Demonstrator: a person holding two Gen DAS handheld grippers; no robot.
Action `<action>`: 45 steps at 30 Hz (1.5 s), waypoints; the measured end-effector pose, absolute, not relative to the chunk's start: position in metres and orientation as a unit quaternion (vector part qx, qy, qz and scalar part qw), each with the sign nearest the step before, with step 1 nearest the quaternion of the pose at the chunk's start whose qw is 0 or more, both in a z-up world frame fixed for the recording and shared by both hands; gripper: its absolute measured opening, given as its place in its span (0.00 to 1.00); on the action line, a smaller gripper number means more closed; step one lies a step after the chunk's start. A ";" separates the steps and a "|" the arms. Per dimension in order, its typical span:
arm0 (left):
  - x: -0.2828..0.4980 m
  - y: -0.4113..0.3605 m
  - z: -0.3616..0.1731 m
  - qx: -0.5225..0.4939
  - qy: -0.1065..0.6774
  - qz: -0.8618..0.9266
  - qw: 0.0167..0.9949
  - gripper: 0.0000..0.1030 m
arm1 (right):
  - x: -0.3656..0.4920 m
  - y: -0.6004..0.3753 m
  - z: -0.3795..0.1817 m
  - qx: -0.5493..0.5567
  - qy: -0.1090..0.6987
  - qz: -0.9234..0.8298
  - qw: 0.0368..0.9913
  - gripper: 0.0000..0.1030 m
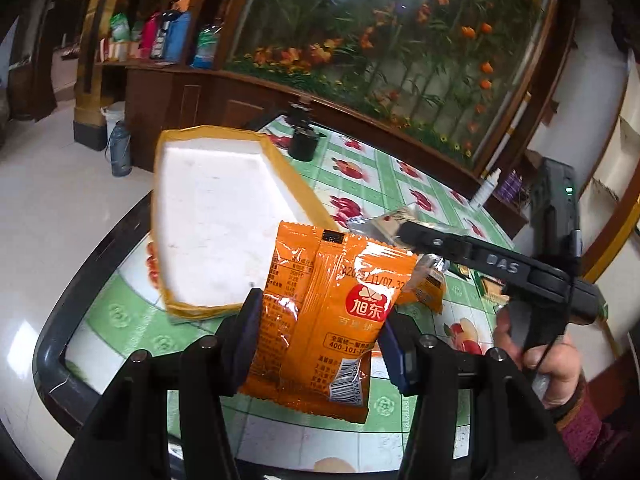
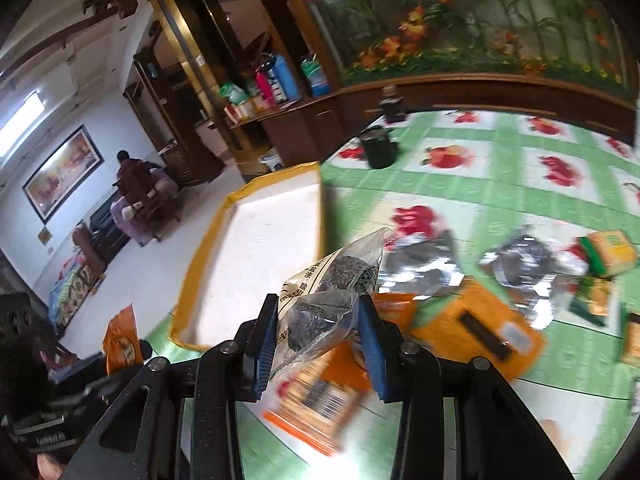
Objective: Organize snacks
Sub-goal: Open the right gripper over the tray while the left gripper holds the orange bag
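Note:
An orange snack packet (image 1: 332,312) hangs above the table, pinched at its sides by my left gripper (image 1: 316,344), which is shut on it. Just beyond it lies a white tray with a yellow rim (image 1: 216,208), with nothing in it. My right gripper (image 2: 316,340) is shut on a clear packet of dark snack (image 2: 328,300), its blue pads pressing both sides, close to the tray's (image 2: 272,232) near corner. In the left wrist view the right gripper (image 1: 404,232) reaches in from the right. The left gripper's orange packet (image 2: 120,344) shows at the lower left of the right wrist view.
Loose snacks lie on the green fruit-patterned tablecloth (image 2: 500,184): orange packets (image 2: 476,328), silver wrappers (image 2: 528,264), a green-orange box (image 2: 608,252). A black cup (image 2: 378,148) stands at the far edge. The tray overhangs the table's left edge. A hand (image 1: 548,368) holds the right gripper.

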State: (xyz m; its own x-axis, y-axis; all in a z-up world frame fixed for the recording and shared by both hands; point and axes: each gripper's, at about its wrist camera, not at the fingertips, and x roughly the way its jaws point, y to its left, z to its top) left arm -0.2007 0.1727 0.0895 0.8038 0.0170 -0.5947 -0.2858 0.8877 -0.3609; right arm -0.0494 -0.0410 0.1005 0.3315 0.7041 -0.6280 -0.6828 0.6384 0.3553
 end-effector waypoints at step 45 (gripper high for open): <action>-0.215 0.212 0.077 -0.256 0.295 0.096 0.915 0.52 | -0.081 0.054 0.053 -0.074 0.437 0.467 0.765 0.39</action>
